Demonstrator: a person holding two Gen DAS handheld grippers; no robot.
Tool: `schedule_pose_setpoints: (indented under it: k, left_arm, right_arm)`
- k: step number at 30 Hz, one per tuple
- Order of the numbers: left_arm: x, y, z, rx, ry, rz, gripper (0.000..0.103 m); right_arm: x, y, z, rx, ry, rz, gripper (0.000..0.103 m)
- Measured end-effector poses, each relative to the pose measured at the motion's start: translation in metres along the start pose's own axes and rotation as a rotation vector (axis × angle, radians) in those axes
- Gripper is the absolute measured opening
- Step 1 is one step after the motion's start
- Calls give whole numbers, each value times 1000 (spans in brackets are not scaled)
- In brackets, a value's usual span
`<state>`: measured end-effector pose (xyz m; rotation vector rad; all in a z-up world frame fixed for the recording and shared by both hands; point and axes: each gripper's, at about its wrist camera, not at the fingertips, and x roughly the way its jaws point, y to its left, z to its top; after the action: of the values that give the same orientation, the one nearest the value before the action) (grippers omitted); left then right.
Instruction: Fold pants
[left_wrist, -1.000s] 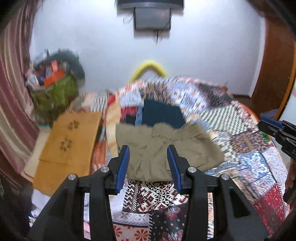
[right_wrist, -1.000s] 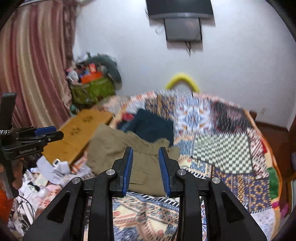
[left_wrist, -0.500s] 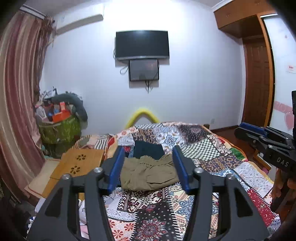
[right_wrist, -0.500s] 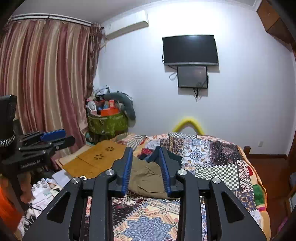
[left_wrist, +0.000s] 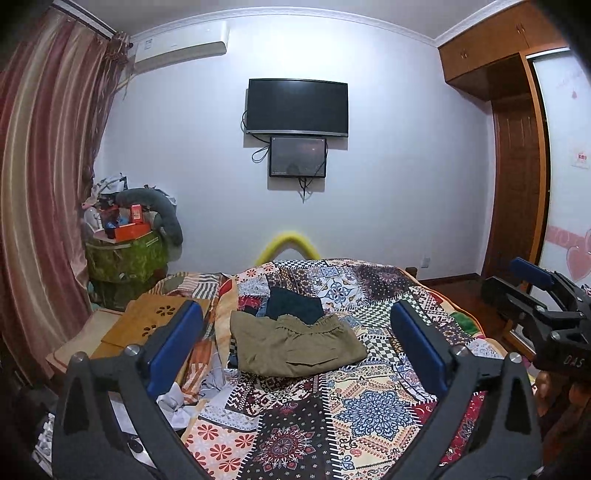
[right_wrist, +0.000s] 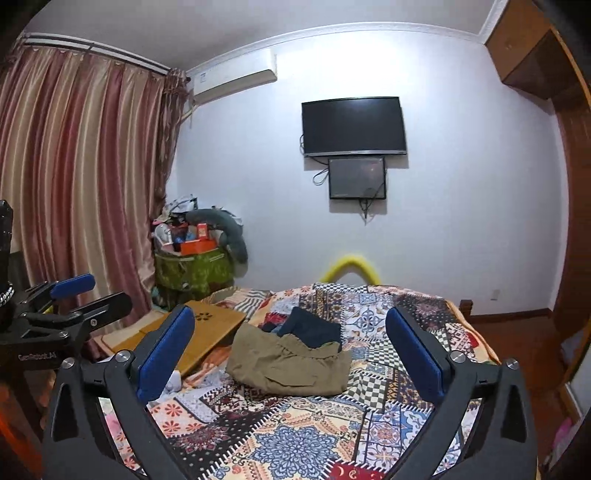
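Nearest, the left gripper (left_wrist: 295, 350) and the right gripper (right_wrist: 291, 354) hang above the near end of the bed (left_wrist: 376, 410), both with jaws spread wide and holding nothing, well short of the cloth. The quilt below them lies bare up to the folded pants (left_wrist: 295, 347), a khaki bundle at the bed's middle, nearer its left edge. A dark garment (left_wrist: 293, 304) touches the pants' far side, partly under the waistband. Off the left edge sits a wooden board (left_wrist: 147, 323), with crumpled paper (left_wrist: 184, 400) nearer. Beyond, in the left corner by the curtain (right_wrist: 74, 184), a green bin (right_wrist: 194, 271) is heaped with boxes and a grey cushion. A TV (left_wrist: 297, 107) hangs on the far wall.
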<state>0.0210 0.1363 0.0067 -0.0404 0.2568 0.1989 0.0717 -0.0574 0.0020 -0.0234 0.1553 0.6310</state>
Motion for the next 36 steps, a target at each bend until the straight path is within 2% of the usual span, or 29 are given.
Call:
schedule_pose_setpoints:
  k: [36]
  left_arm:
    - [7, -6, -8, 10, 5, -3, 103]
  right_arm:
    - [-9, -8, -12, 49, 52, -11, 103]
